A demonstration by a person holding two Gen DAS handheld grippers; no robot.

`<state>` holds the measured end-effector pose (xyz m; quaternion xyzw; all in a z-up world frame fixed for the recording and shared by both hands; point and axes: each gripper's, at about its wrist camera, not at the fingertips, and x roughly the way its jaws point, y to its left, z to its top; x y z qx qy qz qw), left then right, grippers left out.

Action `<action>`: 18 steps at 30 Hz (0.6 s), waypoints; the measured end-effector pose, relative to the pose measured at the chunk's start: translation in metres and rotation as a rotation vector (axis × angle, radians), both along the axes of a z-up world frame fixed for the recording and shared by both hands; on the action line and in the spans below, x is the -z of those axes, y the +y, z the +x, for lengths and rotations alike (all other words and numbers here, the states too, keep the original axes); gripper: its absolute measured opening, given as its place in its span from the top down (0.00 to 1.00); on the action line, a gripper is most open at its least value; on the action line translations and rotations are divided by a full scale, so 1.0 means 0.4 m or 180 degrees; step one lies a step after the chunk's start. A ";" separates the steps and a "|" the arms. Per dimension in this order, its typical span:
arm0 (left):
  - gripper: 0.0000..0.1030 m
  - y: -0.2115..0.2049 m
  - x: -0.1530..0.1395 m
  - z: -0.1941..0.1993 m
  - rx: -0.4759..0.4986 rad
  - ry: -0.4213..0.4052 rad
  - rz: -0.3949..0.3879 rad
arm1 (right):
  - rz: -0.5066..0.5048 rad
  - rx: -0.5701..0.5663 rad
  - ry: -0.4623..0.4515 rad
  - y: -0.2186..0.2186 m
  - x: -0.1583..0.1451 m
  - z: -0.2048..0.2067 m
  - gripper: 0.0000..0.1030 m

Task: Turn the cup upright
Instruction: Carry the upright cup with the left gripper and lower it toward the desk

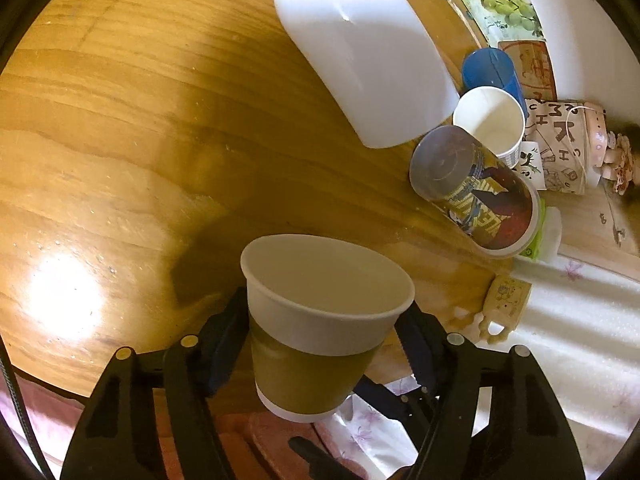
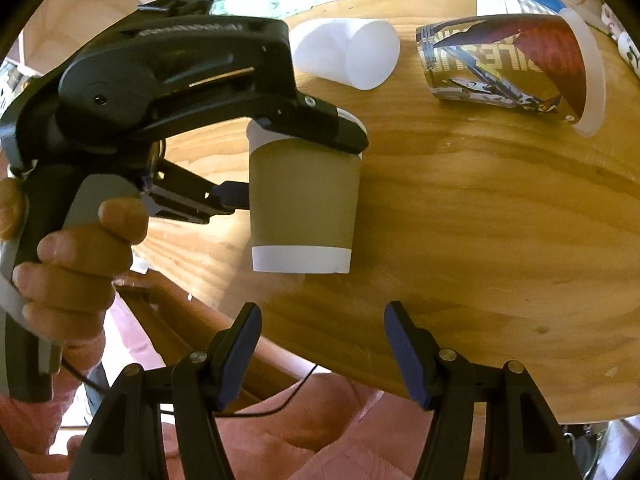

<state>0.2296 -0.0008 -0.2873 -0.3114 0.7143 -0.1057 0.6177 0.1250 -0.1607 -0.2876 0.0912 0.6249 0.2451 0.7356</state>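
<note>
Your left gripper pinches brown-sleeved paper cup, axis vertical, mouth up, above table's near edge; right gripper spread, empty.

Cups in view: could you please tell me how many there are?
5: brown cup in the left gripper; white cup and printed cup lying on the table; paper cup and blue cup behind. Others may be hidden.

- Five cups are counted: one brown-sleeved cup held between the left tongs; ahead of them and to their right, one white cup and one printed cup lying down, one white paper cup and one blue cup.
- Two tongs are seen, the right tongs included.
- One table is seen.
</note>
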 end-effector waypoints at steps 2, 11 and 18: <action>0.30 -0.003 -0.004 -0.004 -0.0025 -0.0042 0.0016 | -0.0005 -0.0057 -0.0016 -0.007 -0.008 0.003 0.37; 0.30 -0.025 -0.057 -0.017 -0.0017 -0.0541 0.0233 | -0.0044 -0.0179 -0.0101 -0.029 -0.051 0.041 0.37; 0.30 -0.043 -0.105 -0.030 -0.0011 -0.1169 0.0486 | -0.0114 -0.0210 -0.0193 -0.075 -0.084 0.082 0.37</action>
